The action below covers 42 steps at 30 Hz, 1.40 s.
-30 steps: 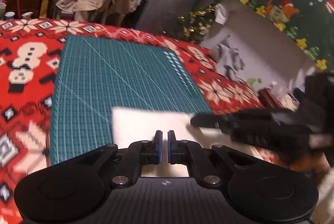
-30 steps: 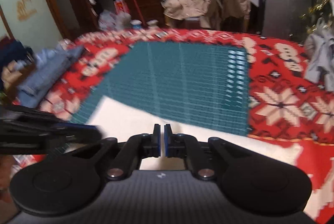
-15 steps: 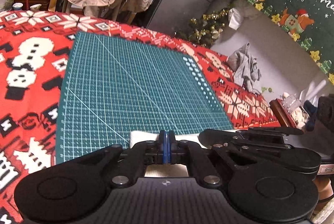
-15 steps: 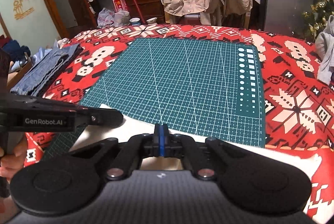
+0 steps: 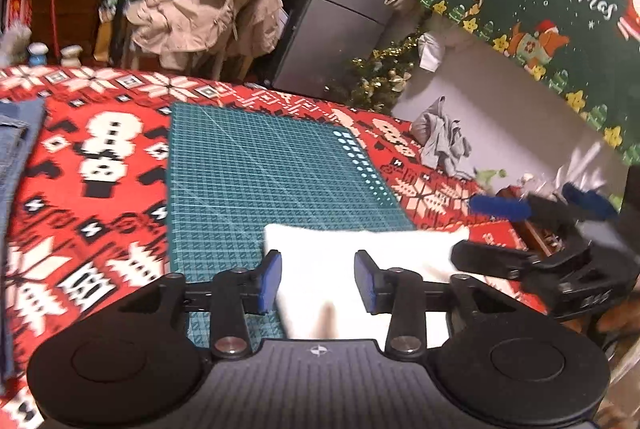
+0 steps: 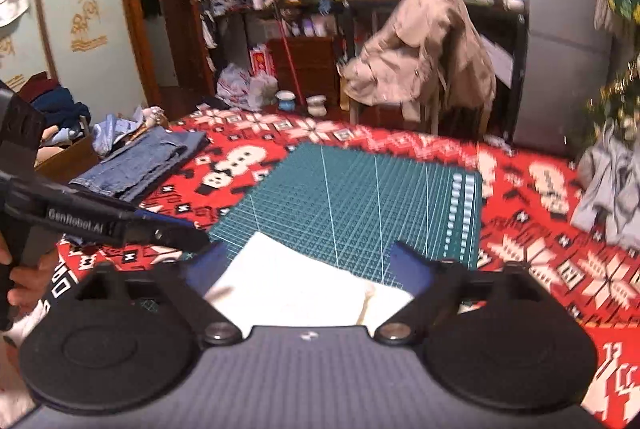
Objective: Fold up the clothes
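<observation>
Nearest me, my left gripper [image 5: 318,283] has its jaws partly apart, just opened, with the white folded cloth [image 5: 360,257] lying loose below and between them. My right gripper [image 6: 308,267] has its jaws spread wide, also just opened, nothing pressed by them. The one white cloth sits at the near edge of the green cutting mat [image 6: 360,197], which lies on the red patterned surface [image 6: 532,229]. At the surface's left edge I see one folded pair of jeans [image 6: 140,165]; at the right edge, one crumpled grey garment [image 6: 612,185]. Beyond, one beige coat [image 6: 420,57] hangs over a chair, and a box [image 6: 64,157] on the left holds clothes I cannot make out.
</observation>
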### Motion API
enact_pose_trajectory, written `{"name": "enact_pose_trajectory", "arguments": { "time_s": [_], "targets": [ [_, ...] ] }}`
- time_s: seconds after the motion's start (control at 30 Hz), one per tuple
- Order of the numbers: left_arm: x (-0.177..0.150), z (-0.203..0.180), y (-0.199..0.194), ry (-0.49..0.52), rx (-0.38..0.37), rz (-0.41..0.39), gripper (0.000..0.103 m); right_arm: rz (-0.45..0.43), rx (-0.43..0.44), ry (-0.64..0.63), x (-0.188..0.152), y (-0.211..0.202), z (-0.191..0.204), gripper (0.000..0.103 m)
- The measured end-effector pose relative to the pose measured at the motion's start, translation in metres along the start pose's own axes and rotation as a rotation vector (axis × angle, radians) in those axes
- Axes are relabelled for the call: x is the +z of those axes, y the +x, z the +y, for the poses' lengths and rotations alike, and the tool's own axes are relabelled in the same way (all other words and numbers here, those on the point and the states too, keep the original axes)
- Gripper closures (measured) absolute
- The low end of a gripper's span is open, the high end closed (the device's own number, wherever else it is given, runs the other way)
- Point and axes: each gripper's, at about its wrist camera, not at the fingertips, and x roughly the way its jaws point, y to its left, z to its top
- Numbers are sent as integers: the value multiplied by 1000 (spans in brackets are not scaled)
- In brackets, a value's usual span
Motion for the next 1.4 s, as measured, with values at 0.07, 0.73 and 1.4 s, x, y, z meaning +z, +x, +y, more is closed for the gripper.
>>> {"name": "enact_pose_trajectory", "arguments": {
  "time_s": [0.07, 0.73, 1.4],
  "targets": [
    [-6, -1, -7, -17, 6, -1, 59, -4, 16, -18, 1, -8, 4, 1],
    [-51, 12, -9, -521, 87, -22, 96, 207, 103, -145, 2, 67, 43, 94],
    [-65, 6, 11, -492, 40, 48, 98, 294, 82, -141, -29, 70, 73, 97]
  ]
}}
